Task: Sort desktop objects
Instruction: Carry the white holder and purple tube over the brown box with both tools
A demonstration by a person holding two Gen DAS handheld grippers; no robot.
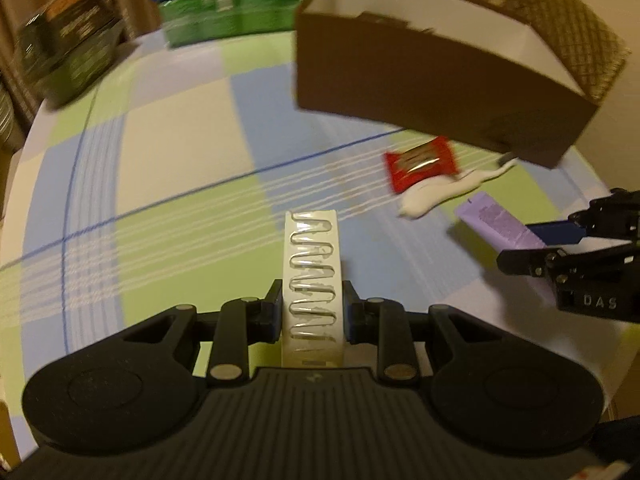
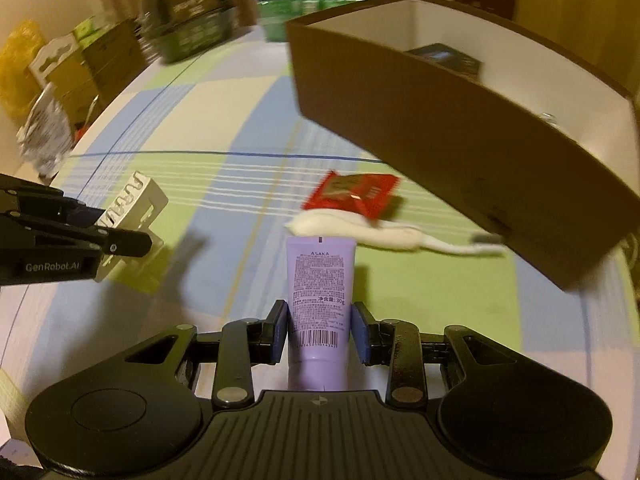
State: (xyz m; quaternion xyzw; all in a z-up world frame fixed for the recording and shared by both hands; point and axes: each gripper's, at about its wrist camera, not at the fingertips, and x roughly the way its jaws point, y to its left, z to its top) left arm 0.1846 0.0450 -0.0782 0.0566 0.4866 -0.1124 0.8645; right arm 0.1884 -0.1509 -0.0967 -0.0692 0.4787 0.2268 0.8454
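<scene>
My left gripper (image 1: 310,300) is shut on a white pack with a wavy metal strip (image 1: 311,264), held upright above the checked cloth; the pack (image 2: 132,200) and that gripper (image 2: 116,224) also show at the left of the right wrist view. My right gripper (image 2: 320,320) is shut on a purple tube (image 2: 320,280), lifted off the table; it appears at the right edge of the left wrist view (image 1: 520,244) with the tube (image 1: 496,220). Ahead stands an open brown box (image 1: 420,92) (image 2: 440,140) with white inner walls. A red packet (image 1: 420,162) (image 2: 352,196) and a white soft item with a cord (image 1: 436,194) (image 2: 360,230) lie in front of it.
A dark item (image 2: 444,60) lies inside the brown box. Green cartons (image 1: 228,12) stand at the back of the table and dark boxes (image 1: 68,56) at the left edge. A woven chair back (image 1: 568,40) rises behind the box. The checked tablecloth (image 1: 180,140) stretches to the left.
</scene>
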